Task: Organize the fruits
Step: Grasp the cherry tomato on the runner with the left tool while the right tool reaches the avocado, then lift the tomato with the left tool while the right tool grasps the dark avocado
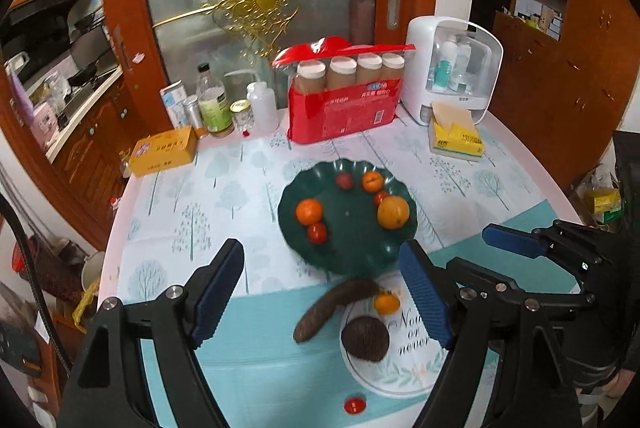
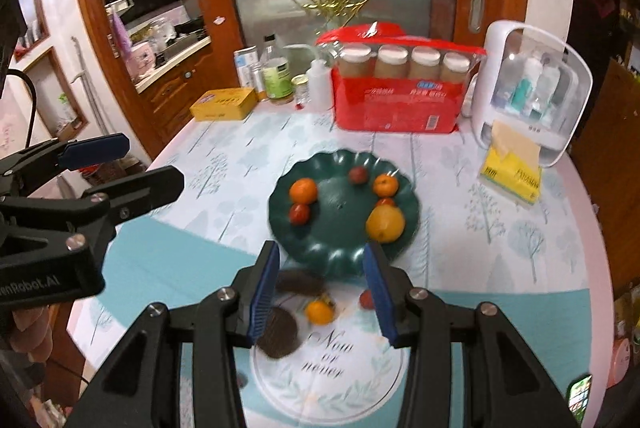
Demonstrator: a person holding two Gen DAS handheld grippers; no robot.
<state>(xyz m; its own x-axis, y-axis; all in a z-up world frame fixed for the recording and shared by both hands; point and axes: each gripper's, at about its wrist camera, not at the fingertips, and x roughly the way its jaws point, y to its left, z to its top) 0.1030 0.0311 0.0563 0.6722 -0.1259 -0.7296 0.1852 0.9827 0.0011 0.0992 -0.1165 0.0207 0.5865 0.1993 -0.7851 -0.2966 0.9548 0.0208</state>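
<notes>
A dark green scalloped plate (image 1: 352,248) (image 2: 332,248) holds two oranges, a yellow pear-like fruit (image 1: 393,212) (image 2: 385,223) and small red fruits. In front of it a white printed plate (image 1: 404,368) (image 2: 352,384) holds a brown round fruit (image 1: 365,338) (image 2: 280,334) and a small orange (image 1: 387,303) (image 2: 319,311). A long brown tuber (image 1: 334,306) lies at its left rim. A small red fruit (image 1: 355,404) lies on the cloth. My left gripper (image 1: 322,292) is open above the tuber. My right gripper (image 2: 324,292) is open above the white plate; it also shows in the left wrist view (image 1: 456,252).
At the back of the table stand a red pack of jars (image 1: 346,99) (image 2: 400,91), a white organiser box (image 1: 452,67), a yellow tissue pack (image 1: 456,135), a yellow box (image 1: 164,151) and bottles (image 1: 214,103). A glass door stands behind; the table edge curves at left and right.
</notes>
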